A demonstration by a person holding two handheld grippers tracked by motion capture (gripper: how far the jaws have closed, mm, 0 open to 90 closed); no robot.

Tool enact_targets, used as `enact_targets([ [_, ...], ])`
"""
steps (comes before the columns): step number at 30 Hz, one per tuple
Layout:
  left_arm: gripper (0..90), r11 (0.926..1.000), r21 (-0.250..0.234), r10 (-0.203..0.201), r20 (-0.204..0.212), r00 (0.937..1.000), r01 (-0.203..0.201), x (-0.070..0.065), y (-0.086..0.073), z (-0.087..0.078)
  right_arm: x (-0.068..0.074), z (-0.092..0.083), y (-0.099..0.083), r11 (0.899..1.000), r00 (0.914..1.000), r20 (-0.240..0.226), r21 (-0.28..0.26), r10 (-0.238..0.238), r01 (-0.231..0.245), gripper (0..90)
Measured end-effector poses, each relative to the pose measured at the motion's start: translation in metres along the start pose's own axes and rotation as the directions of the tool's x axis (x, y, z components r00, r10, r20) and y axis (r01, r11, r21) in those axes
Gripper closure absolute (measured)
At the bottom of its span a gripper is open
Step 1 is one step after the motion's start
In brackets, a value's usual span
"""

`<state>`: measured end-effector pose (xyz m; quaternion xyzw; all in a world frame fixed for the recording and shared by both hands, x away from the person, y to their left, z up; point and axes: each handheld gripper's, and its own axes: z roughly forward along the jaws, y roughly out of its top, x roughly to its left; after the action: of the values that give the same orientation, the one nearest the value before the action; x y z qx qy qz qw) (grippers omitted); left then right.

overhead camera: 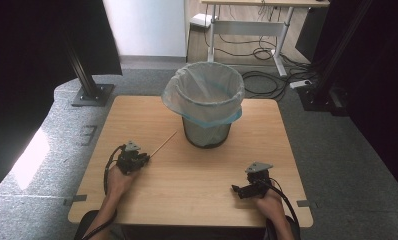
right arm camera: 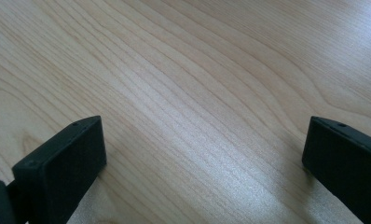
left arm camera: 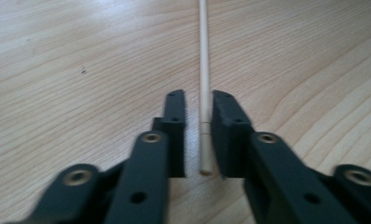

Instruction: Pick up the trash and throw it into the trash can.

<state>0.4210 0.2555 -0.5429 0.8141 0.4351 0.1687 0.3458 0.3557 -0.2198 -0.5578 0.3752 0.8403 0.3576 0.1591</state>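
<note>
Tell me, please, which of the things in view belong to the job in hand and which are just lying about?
Likely in the job:
- wooden stick, lying between the left gripper's nearly closed jaws
- lined waste bin, standing on the table beyond the stick
- right gripper, open and idle over bare wood

Just lying about:
- desk behind
- cables on the floor

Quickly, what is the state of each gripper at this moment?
Left gripper: jaws nearly closed around the end of the thin wooden stick; a firm grip cannot be told.
Right gripper: open wide, holding nothing.
</note>
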Motion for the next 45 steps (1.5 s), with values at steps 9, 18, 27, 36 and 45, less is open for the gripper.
enact_targets([
  [9, 86.1, 0.9978, 0.029, -0.061, 0.028, 0.9978, 0.060, 0.004, 0.004, 0.000, 0.000, 0.000, 0.000, 1.000, 1.0000, 0.001, 0.000, 0.000, 0.000, 0.0],
  [18, 86.2, 0.9933, 0.048, -0.108, 0.073, 0.9914, 0.105, 0.013, 0.012, -0.004, 0.000, 0.000, 0.000, 1.000, 1.0000, 0.000, 0.000, 0.000, 0.000, 0.0],
  [27, 86.2, 0.9913, 0.051, -0.126, 0.103, 0.9867, 0.121, 0.022, 0.031, -0.019, 0.000, 0.000, 0.000, 1.000, 1.0000, -0.001, 0.001, -0.002, 0.002, 0.0],
  [36, 86.2, 0.9912, 0.047, -0.128, 0.122, 0.9842, 0.123, 0.029, 0.054, -0.040, 0.000, 0.000, 0.000, 1.000, 1.0000, -0.001, 0.002, -0.001, 0.001, 0.0],
  [45, 86.3, 0.9916, 0.053, -0.125, 0.140, 0.9822, 0.118, 0.033, 0.078, -0.058, 0.000, 0.000, 0.000, 1.000, 1.0000, -0.001, 0.004, -0.002, 0.002, 0.0],
])
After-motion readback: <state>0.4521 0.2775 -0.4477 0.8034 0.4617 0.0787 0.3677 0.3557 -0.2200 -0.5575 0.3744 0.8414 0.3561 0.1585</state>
